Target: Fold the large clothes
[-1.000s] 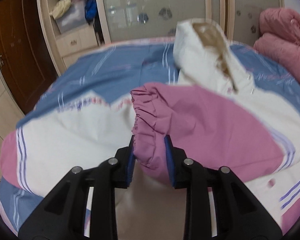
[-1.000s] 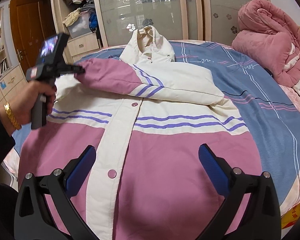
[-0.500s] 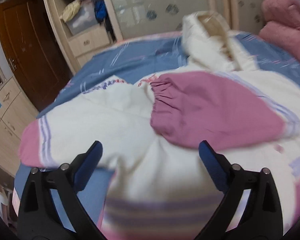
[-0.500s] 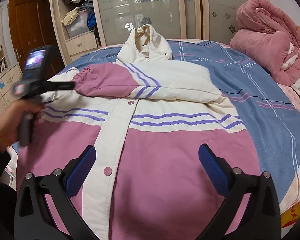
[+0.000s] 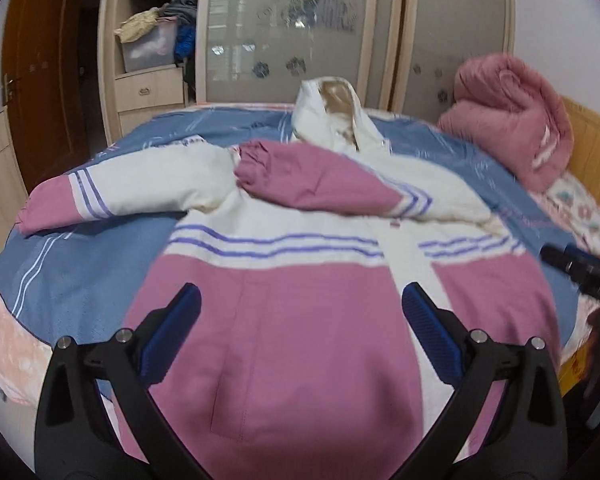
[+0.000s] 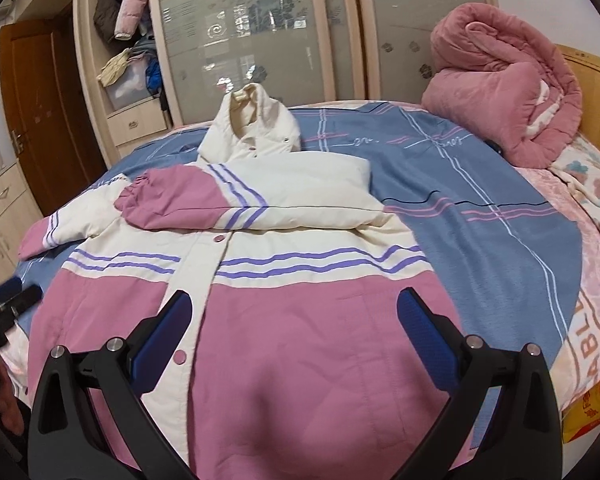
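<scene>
Left gripper (image 5: 300,312) let go pink sleeve (image 5: 316,184), jaws wide, apparently pulled back.

From my left wrist view the right gripper (image 5: 580,272) is only a dark blurred tip, cut off at the right edge, so I cannot tell its jaws there. In the right wrist view the left gripper (image 6: 4,300) is a smeared shape cut off at the left edge. The jacket (image 6: 284,360) hem is hidden behind the near fingers (image 6: 160,332) at the bottom.
</scene>
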